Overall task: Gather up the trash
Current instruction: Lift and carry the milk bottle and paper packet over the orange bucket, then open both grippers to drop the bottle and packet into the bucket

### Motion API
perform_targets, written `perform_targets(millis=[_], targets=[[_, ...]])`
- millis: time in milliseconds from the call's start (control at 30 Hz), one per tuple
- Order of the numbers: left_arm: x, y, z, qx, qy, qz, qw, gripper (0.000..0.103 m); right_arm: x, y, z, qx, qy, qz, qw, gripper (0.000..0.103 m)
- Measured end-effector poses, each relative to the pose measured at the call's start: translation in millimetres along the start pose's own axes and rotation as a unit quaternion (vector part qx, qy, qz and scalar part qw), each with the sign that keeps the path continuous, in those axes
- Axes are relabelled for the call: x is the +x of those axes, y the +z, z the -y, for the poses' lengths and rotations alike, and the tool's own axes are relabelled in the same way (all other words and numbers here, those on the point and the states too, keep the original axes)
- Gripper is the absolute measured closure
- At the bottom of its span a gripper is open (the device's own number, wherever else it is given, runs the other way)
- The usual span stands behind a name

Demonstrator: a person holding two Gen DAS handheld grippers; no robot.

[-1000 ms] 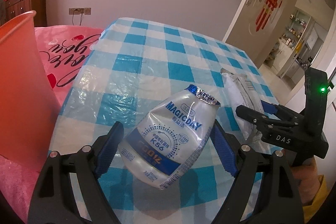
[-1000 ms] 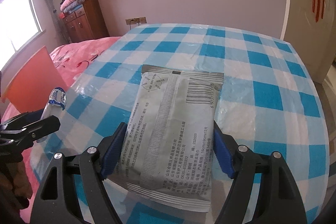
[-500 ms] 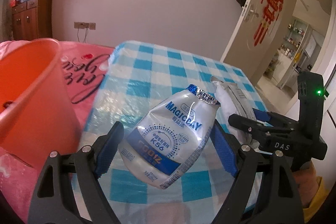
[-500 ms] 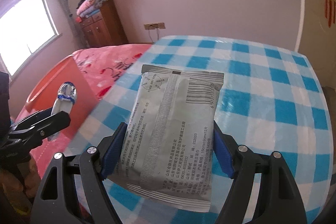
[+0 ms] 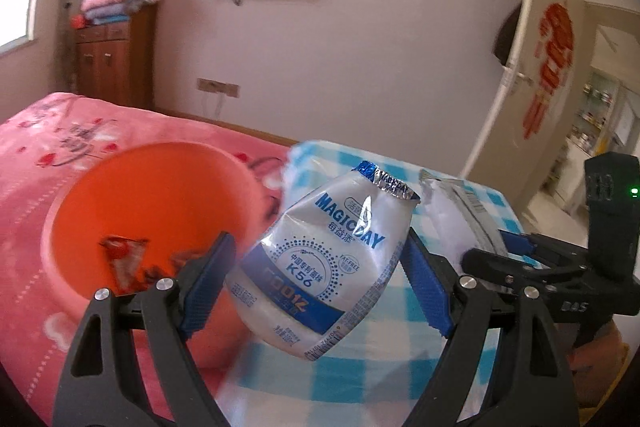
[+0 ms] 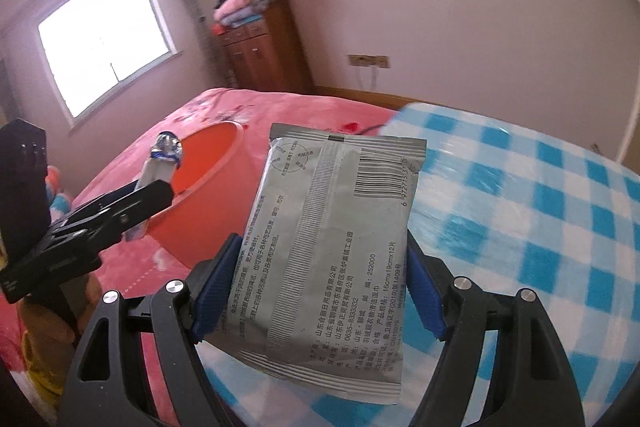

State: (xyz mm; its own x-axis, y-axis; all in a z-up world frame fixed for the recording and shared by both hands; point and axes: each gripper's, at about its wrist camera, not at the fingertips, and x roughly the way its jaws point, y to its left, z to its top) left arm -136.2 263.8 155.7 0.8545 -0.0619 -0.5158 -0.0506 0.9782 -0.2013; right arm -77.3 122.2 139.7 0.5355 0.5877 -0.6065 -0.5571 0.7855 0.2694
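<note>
The left gripper [image 5: 316,281] squeezes a bottle [image 5: 320,263], the right gripper [image 6: 320,291] squeezes a packet [image 6: 332,251], and neither is in the bin [image 5: 132,187] yet.

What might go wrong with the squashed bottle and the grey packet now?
1. The left gripper pinches the crushed white plastic bottle beside the orange plastic bucket, not plainly over it; released now, it might miss.
2. The flat grey foil packet in the right gripper is farther off and could land on the pink bedspread.

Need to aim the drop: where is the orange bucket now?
In the left wrist view the orange bucket sits low and left on the pink bedspread, beside the checked table.
</note>
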Motion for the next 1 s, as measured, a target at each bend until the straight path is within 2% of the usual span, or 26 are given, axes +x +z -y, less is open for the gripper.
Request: perform_targets(millis=[233, 400, 600, 800, 1000], targets=[[1.3, 10.5, -46.1, -0.024, 0.07, 0.005, 0.9972, 0.02, 32.7, 36.8, -45.1, -0.036, 0.045, -0.009, 0.998, 0.026], [10.8, 10.3, -70.7, -0.036, 0.105, -0.003, 0.9938, 0.02, 57.4, 58.7, -74.4, -0.061, 0.066, -0.015, 0.996, 0.026], [14.0, 6.5, -91.4, -0.047, 0.125, -0.009, 0.9909, 0.02, 89.3, 82.3, -107.5, -0.089, 0.081, -0.023, 0.992, 0.026], [21.5, 5.4, -109.7, -0.063, 0.137, -0.016, 0.9885, 0.02, 121.6, 95.0, -118.4, -0.1, 0.081, -0.043, 0.991, 0.026], [25.9, 2.1, -117.4, -0.065, 0.144, -0.021, 0.9873, 0.018, 144.5, 90.2, -121.7, -0.098, 0.081, -0.061, 0.99, 0.024]])
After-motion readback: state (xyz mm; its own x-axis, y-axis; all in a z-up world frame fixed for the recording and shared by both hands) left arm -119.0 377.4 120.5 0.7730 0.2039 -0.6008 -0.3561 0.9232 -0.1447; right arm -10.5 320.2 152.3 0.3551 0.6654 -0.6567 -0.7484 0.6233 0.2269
